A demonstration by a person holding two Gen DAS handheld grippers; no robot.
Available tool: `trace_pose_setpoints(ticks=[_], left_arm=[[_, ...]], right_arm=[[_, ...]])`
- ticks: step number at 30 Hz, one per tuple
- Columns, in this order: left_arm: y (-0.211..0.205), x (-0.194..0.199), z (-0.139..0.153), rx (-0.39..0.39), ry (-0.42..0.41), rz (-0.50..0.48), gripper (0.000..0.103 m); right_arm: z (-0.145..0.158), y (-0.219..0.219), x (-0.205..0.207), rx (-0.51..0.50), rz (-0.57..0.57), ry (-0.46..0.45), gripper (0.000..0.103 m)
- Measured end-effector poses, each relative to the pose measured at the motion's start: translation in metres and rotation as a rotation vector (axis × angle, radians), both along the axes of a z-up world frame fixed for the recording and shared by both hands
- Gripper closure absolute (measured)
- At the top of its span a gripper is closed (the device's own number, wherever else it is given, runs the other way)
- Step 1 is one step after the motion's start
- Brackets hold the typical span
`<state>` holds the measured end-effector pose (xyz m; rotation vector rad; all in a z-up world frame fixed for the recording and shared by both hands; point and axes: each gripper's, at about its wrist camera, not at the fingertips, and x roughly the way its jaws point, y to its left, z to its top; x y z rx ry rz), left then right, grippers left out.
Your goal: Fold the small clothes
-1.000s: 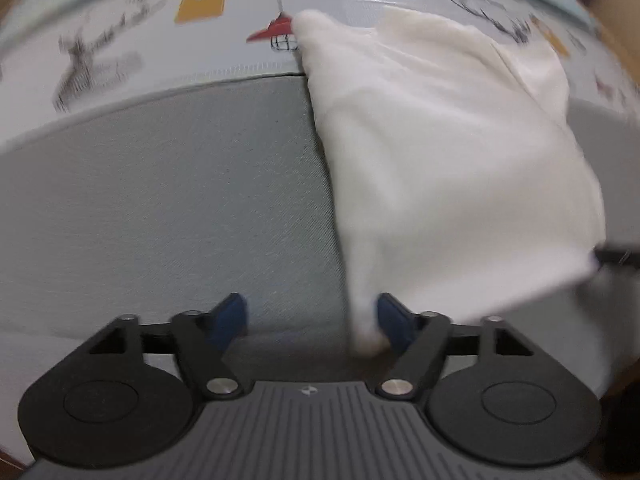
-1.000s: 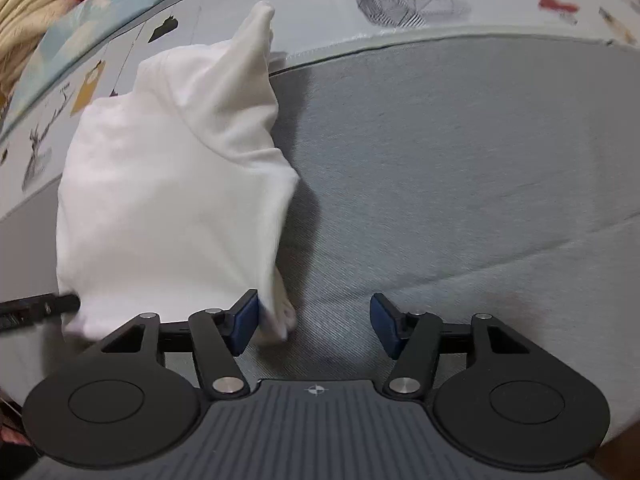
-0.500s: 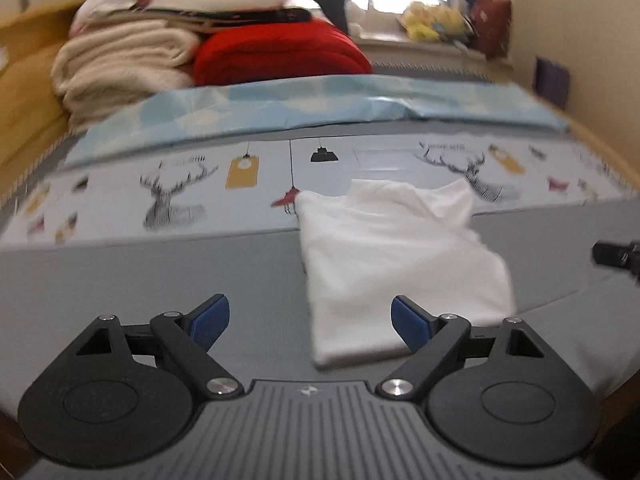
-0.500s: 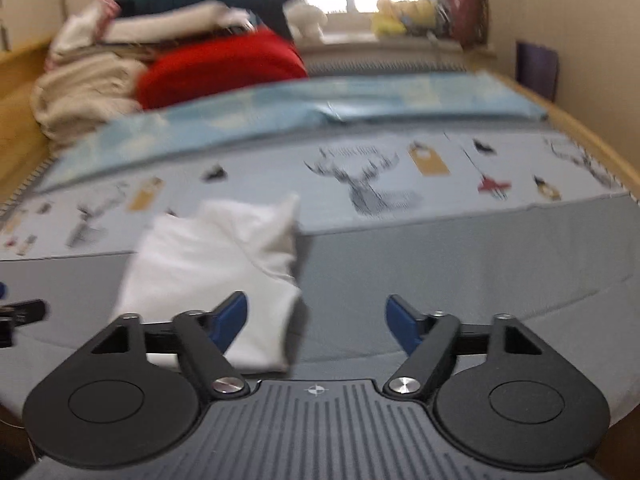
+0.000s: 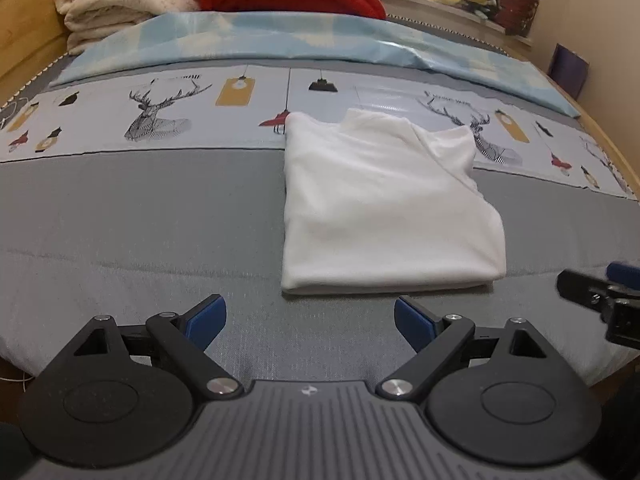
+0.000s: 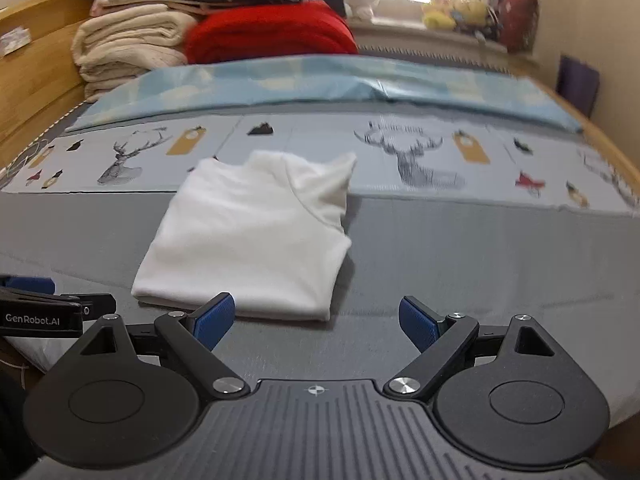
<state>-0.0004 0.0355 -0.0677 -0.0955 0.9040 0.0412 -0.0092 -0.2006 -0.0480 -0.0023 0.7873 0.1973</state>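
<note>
Left wrist view: a folded white garment (image 5: 384, 208) is seen lying flat on the grey bed cover (image 5: 140, 216), ahead of the left gripper (image 5: 310, 318) and shifted slightly toward its right finger. The near folded edge is set just beyond the blue fingertips (image 5: 208, 314), apart from them, and no cloth is found between the jaws, which are spread wide with nothing held. The garment's far end (collar and a raised fold) is laid over the border of the deer-print sheet (image 5: 160, 116). At the right edge of this view the tip of the right gripper (image 5: 600, 294) is seen, clear of the cloth. In the right wrist view the garment (image 6: 248, 236) is placed ahead and to the left of the right gripper (image 6: 316, 322); its near edge is partly covered in the picture by the left blue pad (image 6: 214, 318), though whether contact is made cannot be told. These jaws are likewise spread wide and nothing is gripped. The left gripper (image 6: 52, 306) is shown at the left edge. Behind, a pale blue quilt (image 6: 320, 84), a red blanket (image 6: 272, 32) and cream folded blankets (image 6: 128, 48) are stacked at the head of the bed.
</note>
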Motion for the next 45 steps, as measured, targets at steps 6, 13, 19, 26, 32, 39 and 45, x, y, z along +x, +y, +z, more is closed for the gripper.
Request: trace_pose_setpoints(ticks=[6,13,19,26,32,39,45], left_arm=[[-0.0016,-0.0035,0.0035,-0.014,-0.017,-0.016,0.009],[-0.0032,-0.0028,0.0024,-0.012,-0.016,-0.023,0.008],[-0.0015,-0.0032,0.0020,-0.015,-0.019,-0.025,0.008],[-0.0011,-0.0036,0.0026,-0.016,-0.025,-0.029,0.001],[0.0000,-0.0038,0.0021,-0.017,-0.026,-0.033,0.001],[-0.0007,-0.0036,0.0020,-0.016,-0.026,-0.037,0.001],[-0.0006,-0.0036,0.0016,-0.016,-0.026,-0.039,0.001]], right_arm=[[-0.0039,0.0008,0.0024,0.030,-0.008,0.017,0.013],[-0.0039,0.0007,0.0020,0.033,-0.006,0.016,0.013],[-0.0033,-0.0011,0.0025,0.039,-0.011,0.020,0.013],[-0.0032,-0.0006,0.0034,0.036,-0.007,0.022,0.013],[-0.0035,0.0000,0.0039,0.033,-0.006,0.024,0.013],[-0.0048,0.0016,0.0044,0.031,-0.007,0.029,0.013],[-0.0058,0.0026,0.0050,0.028,-0.007,0.032,0.013]])
